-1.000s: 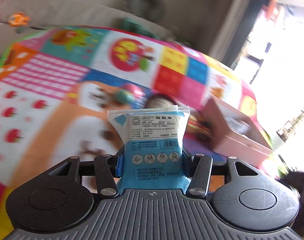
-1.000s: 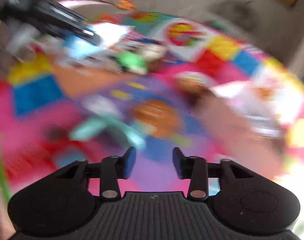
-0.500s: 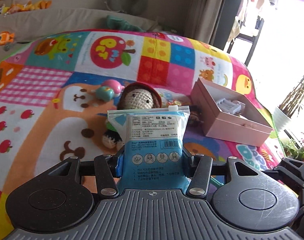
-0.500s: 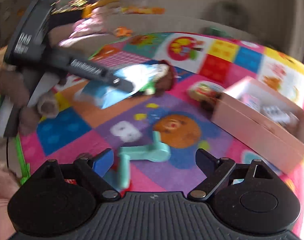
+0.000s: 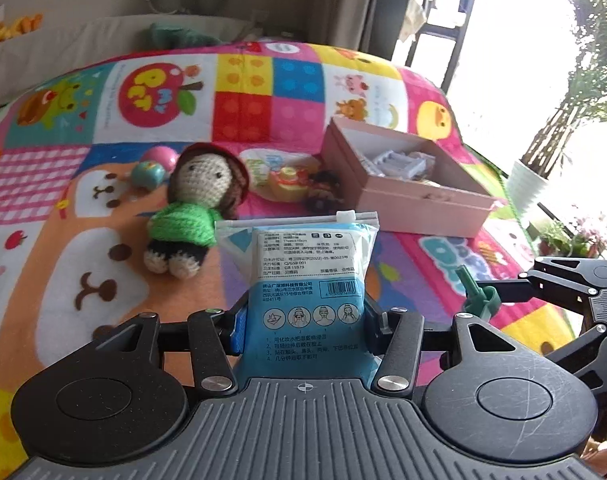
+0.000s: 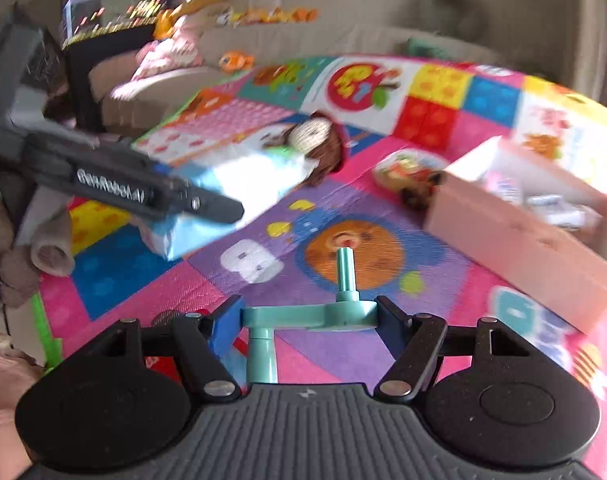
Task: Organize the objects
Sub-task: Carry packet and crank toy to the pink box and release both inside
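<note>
While the pouch (image 5: 307, 280) stands upright in the left gripper (image 5: 303, 320), pinched low across its blue half with the zip seal pointing away, it hangs above the mat (image 5: 83, 208) and short of the pink box (image 5: 407, 196), which looks the likely place for it. The grip seems sound, so the thing to do well is the carry: keep the pouch level, bring it over the box's near wall rather than against it, and lower it onto a bare part of the floor inside, beside the pale plastic pieces (image 5: 399, 160) already lying there, before letting the pads part. The soft pouch will probably flop once freed, so a low release should serve better than a drop. The right gripper (image 6: 307, 320) sits just beside on the right, its jaws closing around a teal crank (image 6: 307, 316); the right pad touches the crank's end, while the left pad appears just short of it, so I cannot call that grip firm yet. The two tools are near each other, so one should go to the box at a time. The doll (image 5: 195, 208), the toy balls (image 5: 153, 166) and the small items by the box's left wall lie clear of the path and need no nudging.
</note>
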### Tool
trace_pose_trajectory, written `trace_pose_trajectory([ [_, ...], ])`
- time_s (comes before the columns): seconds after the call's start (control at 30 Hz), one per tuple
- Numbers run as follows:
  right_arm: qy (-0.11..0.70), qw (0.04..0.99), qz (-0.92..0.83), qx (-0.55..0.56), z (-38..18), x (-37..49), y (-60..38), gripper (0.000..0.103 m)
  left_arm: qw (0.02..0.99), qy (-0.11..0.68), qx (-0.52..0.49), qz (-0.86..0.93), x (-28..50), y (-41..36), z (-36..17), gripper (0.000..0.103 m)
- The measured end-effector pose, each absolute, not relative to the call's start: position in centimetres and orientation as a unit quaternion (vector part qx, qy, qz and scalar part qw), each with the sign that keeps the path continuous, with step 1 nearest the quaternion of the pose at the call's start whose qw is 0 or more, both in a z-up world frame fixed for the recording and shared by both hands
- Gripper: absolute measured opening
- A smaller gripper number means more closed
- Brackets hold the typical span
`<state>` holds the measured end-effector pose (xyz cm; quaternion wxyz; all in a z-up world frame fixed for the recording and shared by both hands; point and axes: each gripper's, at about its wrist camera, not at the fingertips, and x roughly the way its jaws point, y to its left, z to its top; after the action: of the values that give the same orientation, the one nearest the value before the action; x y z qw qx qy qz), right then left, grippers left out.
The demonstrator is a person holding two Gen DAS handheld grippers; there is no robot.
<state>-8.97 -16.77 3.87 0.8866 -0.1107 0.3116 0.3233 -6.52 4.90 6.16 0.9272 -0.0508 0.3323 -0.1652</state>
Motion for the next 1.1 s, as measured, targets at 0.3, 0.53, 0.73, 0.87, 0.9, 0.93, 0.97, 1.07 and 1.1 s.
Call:
trace_pose_trajectory([
  [0.3,0.239,0.946,0.217,-0.036,7.5,-10.7,-25.0,0.071,0.938,0.266,-0.057,-0.217,5.0,-5.7,11.0,0.058],
  [0.53,0.24,0.953,0.182,0.008,6.4,-10.1,-28.6,0.071,0.908,0.364,-0.074,-0.191,14.5,-13.0,7.2,0.058],
  [0.73,0.26,0.952,0.159,0.028,4.7,-9.1,-30.4,0.071,0.9,0.392,0.008,-0.192,13.8,-14.0,5.6,0.06],
  [0.87,0.27,0.95,0.151,0.036,3.9,-8.0,-30.6,0.071,0.908,0.37,0.006,-0.196,12.9,-13.0,6.8,0.058],
  [0.9,0.269,0.951,0.15,0.037,3.8,-7.8,-30.5,0.071,0.918,0.344,-0.014,-0.196,12.5,-12.4,7.5,0.058],
  [0.93,0.268,0.951,0.149,0.039,3.8,-7.7,-30.5,0.071,0.927,0.317,-0.028,-0.198,12.2,-11.8,8.2,0.057],
  [0.97,0.267,0.952,0.148,0.04,3.7,-7.6,-30.5,0.071,0.932,0.3,-0.035,-0.2,12.0,-11.5,8.6,0.057],
  [1.07,0.267,0.953,0.141,0.041,3.8,-7.2,-30.4,0.071,0.937,0.271,-0.062,-0.213,11.2,-10.4,10.0,0.057],
  [1.1,0.267,0.953,0.138,0.041,3.8,-7.2,-30.4,0.071,0.936,0.267,-0.066,-0.221,10.8,-10.0,10.3,0.057],
])
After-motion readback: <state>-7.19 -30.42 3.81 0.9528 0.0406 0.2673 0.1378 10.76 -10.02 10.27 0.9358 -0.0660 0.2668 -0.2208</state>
